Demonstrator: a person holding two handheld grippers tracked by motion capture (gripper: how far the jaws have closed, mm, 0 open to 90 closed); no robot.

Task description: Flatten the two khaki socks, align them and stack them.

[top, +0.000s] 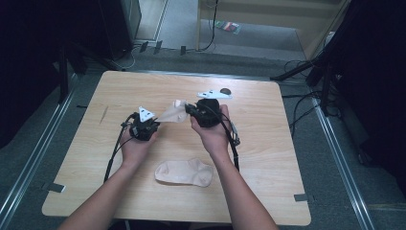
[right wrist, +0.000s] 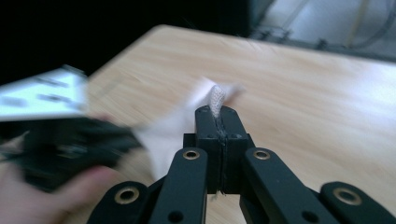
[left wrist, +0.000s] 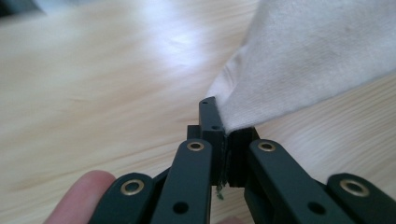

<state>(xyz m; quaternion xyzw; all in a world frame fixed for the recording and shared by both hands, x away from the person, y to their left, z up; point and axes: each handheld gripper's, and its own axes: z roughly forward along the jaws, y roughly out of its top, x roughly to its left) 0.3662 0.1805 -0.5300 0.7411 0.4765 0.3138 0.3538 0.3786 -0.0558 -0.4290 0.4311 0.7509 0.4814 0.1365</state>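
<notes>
Pale wood table [top: 268, 120] lay below the high view, where my left gripper [top: 154, 120] and right gripper [top: 189, 109] held a cream sock [top: 171, 114] stretched between them above the top, probably to pull it flat, while a second sock [top: 184, 172] lay near my forearms. Through the left gripper view, my jaws were clamped on a bunched corner of soft, faintly smudged knit. Through the right gripper view, my jaws pinched a ribbed edge poking above their tips.
</notes>
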